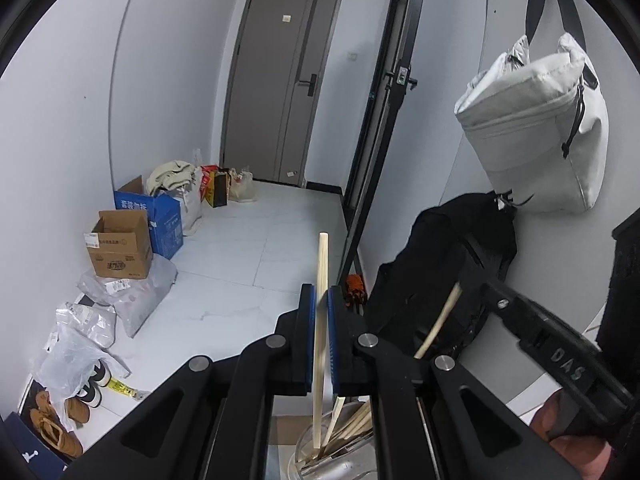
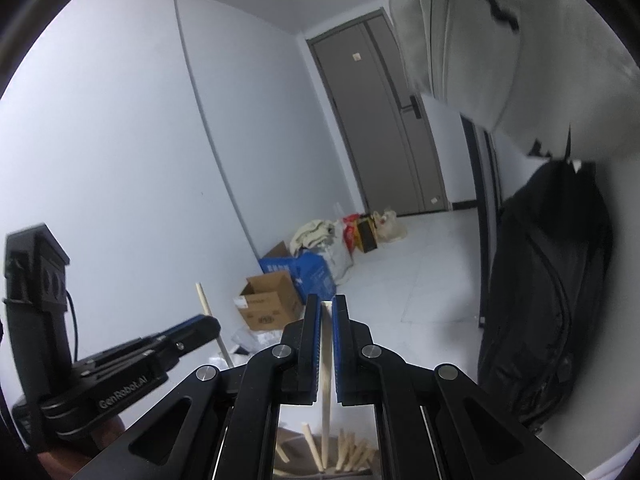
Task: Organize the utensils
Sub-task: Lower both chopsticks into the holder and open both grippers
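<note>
My left gripper [image 1: 321,294] is shut on a pale wooden chopstick [image 1: 322,264] that stands upright, its lower end in a clear cup [image 1: 320,446] holding several more chopsticks. My right gripper [image 2: 327,306] is shut on another pale chopstick [image 2: 326,360], also upright over the same cup [image 2: 320,456] of chopsticks. The right gripper [image 1: 456,292] with its stick shows in the left wrist view. The left gripper [image 2: 200,326] and its stick [image 2: 206,300] show in the right wrist view.
A white bag [image 1: 536,128] hangs on the right wall above a black backpack [image 1: 448,264]. Cardboard boxes [image 1: 120,244], a blue box [image 1: 160,216], plastic bags and shoes [image 1: 56,428] line the left wall. A grey door [image 1: 280,80] stands at the far end.
</note>
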